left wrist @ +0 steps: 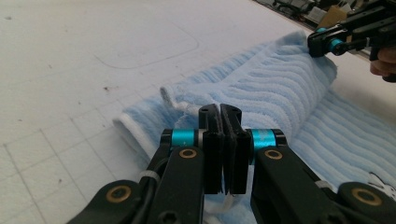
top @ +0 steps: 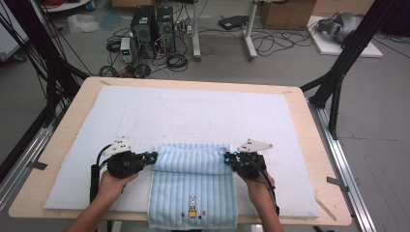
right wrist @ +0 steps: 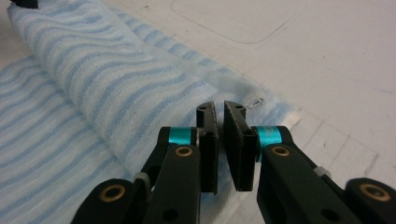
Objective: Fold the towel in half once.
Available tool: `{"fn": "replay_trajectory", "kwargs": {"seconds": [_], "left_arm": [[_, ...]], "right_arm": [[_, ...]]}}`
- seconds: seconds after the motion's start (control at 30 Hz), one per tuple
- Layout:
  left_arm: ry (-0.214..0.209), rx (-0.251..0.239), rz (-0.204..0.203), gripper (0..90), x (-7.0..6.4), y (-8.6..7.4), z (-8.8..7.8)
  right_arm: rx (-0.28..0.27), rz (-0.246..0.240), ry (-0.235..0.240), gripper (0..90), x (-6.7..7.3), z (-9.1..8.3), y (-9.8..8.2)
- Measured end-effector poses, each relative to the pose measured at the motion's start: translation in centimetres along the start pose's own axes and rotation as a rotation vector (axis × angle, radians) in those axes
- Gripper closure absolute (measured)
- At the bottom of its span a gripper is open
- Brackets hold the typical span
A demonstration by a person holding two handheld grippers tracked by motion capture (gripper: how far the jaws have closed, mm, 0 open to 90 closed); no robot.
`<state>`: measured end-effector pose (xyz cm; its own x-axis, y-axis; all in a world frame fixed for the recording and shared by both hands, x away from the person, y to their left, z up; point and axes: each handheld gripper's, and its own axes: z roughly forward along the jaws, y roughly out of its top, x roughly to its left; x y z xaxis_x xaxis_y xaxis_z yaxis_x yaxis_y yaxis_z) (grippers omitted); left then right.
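The light-blue striped terry towel [top: 192,186] (far part rolled over) lies at the desk's near edge. The left gripper [top: 152,156] and right gripper [top: 227,157], jaws pressed together, each pinch one end of the roll.

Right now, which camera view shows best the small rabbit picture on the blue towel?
The high view: there the rabbit picture is whole, near the front edge of the blue towel. The left gripper view catches a cut-off bit of it at the right edge. The right gripper view gives striped towel, no rabbit.
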<state>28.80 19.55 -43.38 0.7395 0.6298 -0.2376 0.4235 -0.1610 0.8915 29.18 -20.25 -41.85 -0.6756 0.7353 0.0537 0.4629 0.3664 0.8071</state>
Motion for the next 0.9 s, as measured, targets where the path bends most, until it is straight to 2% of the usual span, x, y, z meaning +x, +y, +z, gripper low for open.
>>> {"fn": "replay_trajectory", "kwargs": {"seconds": [0.1, 0.27, 0.37, 0.4, 0.47, 0.5, 0.53, 0.63, 0.7, 0.8, 0.83, 0.9], "left_arm": [[-0.014, 0.004, 0.009, 87.1, -0.6, -0.2, -0.4], [-0.027, 0.051, 0.002, 87.1, -0.9, -1.3, -0.3], [-0.031, 0.090, 0.006, 86.4, -0.8, -1.5, -0.1], [-0.010, 0.099, 0.008, 82.9, -0.7, -1.4, 0.1], [0.056, 0.087, -0.023, 60.2, -0.1, -0.9, 0.3], [0.070, 0.072, -0.049, 53.0, 0.3, -0.5, 0.3], [0.074, 0.059, -0.068, 49.7, 0.7, -0.2, 0.2], [0.095, 0.053, -0.107, 49.3, 2.2, 0.5, 0.7], [0.073, 0.076, -0.148, 51.4, 3.1, 0.7, 1.6], [0.070, 0.096, -0.182, 55.7, 3.7, 0.4, 3.0], [0.062, 0.116, -0.181, 58.9, 3.8, 0.3, 3.5], [0.063, 0.168, -0.163, 76.2, 3.8, 0.5, 4.1]], "right_arm": [[-0.001, -0.002, 0.015, 84.1, 0.3, -0.6, -0.4], [0.082, -0.005, 0.039, 84.0, 0.8, -0.4, -1.5], [0.106, -0.007, 0.040, 80.2, 0.9, -0.2, -1.8], [0.099, -0.006, 0.031, 72.5, 0.8, -0.2, -1.7], [0.057, 0.029, 0.013, 66.6, 0.5, -0.4, -1.3], [0.022, 0.048, -0.001, 61.2, 0.2, -0.5, -1.0], [-0.008, 0.067, -0.022, 59.4, -0.1, -0.6, -0.8], [-0.037, 0.113, -0.080, 60.9, -1.2, -0.3, -0.3], [-0.015, 0.139, -0.092, 62.0, -1.9, 0.6, -0.3], [0.036, 0.142, -0.104, 63.5, -2.3, 2.2, -0.3], [0.047, 0.140, -0.093, 67.1, -2.5, 2.6, -0.3], [0.065, 0.148, -0.067, 78.9, -2.6, 3.3, -0.3]]}}
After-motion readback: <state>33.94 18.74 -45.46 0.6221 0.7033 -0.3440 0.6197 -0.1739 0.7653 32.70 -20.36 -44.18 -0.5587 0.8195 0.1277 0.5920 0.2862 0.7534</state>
